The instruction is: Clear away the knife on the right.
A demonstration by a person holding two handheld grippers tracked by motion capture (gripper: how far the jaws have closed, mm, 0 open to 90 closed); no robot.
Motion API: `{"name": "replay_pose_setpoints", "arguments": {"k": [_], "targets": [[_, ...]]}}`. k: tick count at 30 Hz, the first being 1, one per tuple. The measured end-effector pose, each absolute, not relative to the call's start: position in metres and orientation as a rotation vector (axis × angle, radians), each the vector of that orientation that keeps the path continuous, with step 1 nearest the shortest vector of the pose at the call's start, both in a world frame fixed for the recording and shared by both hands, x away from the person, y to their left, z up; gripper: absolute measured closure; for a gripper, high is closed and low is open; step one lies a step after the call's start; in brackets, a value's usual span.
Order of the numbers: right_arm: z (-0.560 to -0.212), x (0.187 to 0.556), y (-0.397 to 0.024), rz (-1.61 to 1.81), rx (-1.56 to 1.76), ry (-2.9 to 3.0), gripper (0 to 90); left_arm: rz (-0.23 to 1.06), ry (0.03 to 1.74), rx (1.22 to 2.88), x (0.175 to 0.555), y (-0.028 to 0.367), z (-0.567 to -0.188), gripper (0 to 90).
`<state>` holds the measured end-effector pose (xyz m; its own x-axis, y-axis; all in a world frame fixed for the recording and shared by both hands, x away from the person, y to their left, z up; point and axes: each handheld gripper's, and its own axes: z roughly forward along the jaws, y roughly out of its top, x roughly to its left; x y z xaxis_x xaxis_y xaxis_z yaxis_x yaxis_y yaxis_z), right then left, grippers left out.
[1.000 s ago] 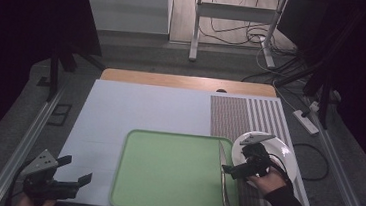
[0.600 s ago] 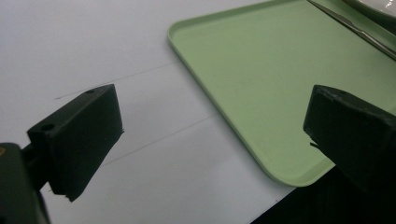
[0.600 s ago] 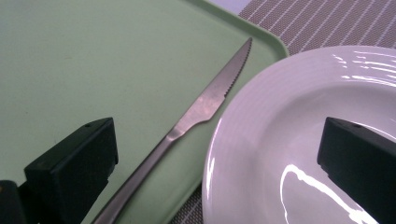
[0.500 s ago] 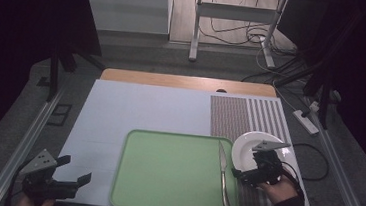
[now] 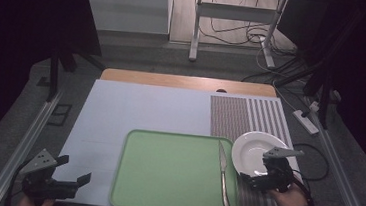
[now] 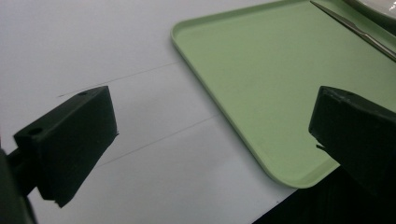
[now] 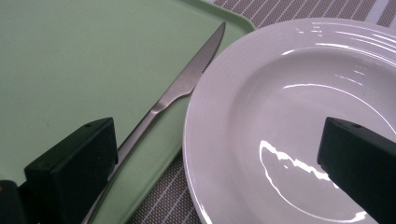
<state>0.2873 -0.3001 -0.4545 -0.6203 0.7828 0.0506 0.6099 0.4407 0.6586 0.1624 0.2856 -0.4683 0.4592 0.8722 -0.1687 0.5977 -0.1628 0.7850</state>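
Right gripper (image 5: pixel 259 179): held in the person's hand at the near right of the table; jaws spread wide, grasping nothing. In the right gripper view one jaw stands over the tray's right edge and the other over the plate's bowl, with the plate's near rim between them.
Plate (image 7: pixel 299 126): white, round, empty, glossy; sits on the striped mat just right of the tray. Its left rim lies close beside the tray's edge; contact cannot be told.
Knife (image 7: pixel 182 91): metal, serrated blade; lies flat inside the tray along its right edge, tip pointing to the far side, handle toward the person.
Tray (image 5: pixel 165 171): pale green, rounded corners, raised rim; at the near middle of the table, bare apart from the knife.
Striped mat (image 5: pixel 247 116): brown and white stripes, on the right part of the table, under the plate.
Left gripper (image 5: pixel 71 181): held at the near left corner of the table, well apart from the tray's left edge; jaws wide apart, empty.
Table cover (image 5: pixel 135 109): plain pale sheet over the tabletop; a wooden edge shows at the far side.
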Motion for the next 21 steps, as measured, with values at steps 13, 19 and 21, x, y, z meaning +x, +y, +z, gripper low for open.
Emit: {"name": "replay_pose_setpoints", "arguments": {"k": [13, 19, 21], "targets": [[-0.455, 0.273, -0.319, 0.960, 1.256, 2.387, 0.0, 0.413, 1.245, 1.867, 0.163, 0.286, -0.468, 0.5], [-0.452, 0.267, -0.327, 0.971, 1.286, 2.347, 0.0, 0.412, 1.245, 1.867, 0.163, 0.286, -0.468, 0.8], [-0.451, 0.266, -0.330, 0.971, 1.290, 2.334, 0.0, 0.412, 1.244, 1.867, 0.163, 0.286, -0.468, 0.8]]}}
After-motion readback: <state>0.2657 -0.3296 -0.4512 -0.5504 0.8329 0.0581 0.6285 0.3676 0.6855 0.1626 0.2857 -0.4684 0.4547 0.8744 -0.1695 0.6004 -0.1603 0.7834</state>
